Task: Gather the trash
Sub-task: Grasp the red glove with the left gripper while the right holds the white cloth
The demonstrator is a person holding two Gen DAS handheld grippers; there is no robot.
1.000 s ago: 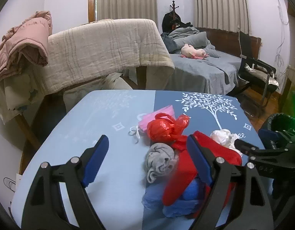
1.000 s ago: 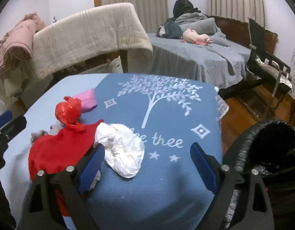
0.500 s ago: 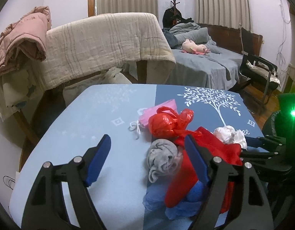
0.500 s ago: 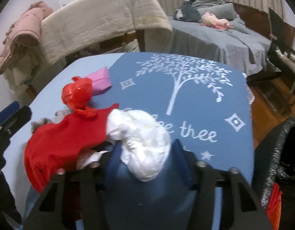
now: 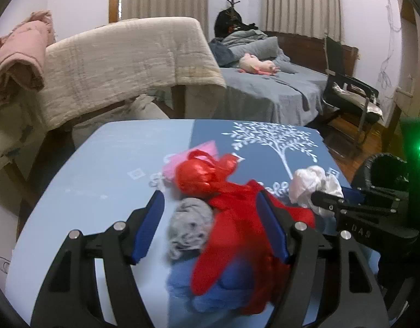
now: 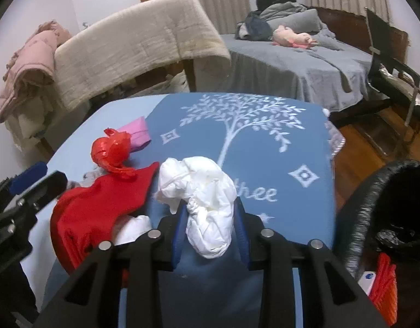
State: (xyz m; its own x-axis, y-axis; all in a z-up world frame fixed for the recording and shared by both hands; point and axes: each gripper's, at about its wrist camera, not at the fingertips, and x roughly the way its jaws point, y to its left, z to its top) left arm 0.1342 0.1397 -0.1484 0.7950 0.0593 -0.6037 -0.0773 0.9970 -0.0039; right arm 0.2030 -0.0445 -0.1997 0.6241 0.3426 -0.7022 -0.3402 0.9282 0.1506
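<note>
A pile of trash lies on the blue tablecloth (image 6: 278,147). In it are a white crumpled bag (image 6: 201,188), a red plastic bag (image 5: 201,175), a red cloth (image 5: 237,232), a grey rolled sock (image 5: 189,224) and a blue cloth (image 5: 218,287). My right gripper (image 6: 210,210) is closing, and its blue pads press both sides of the white bag. My left gripper (image 5: 209,202) is also closing. The grey sock and the edge of the red cloth lie between its jaws, with a gap left beside the sock.
A bin with a black liner (image 6: 387,191) stands off the table's right edge. A pink packet (image 6: 138,134) lies behind the red bag. Beyond the table are a blanket-draped rack (image 6: 138,41), a bed (image 6: 291,63) and a black chair (image 6: 395,73).
My right gripper went from wide open beside the white bag to closed around it. The left gripper's jaws narrowed a little around the sock and the red cloth.
</note>
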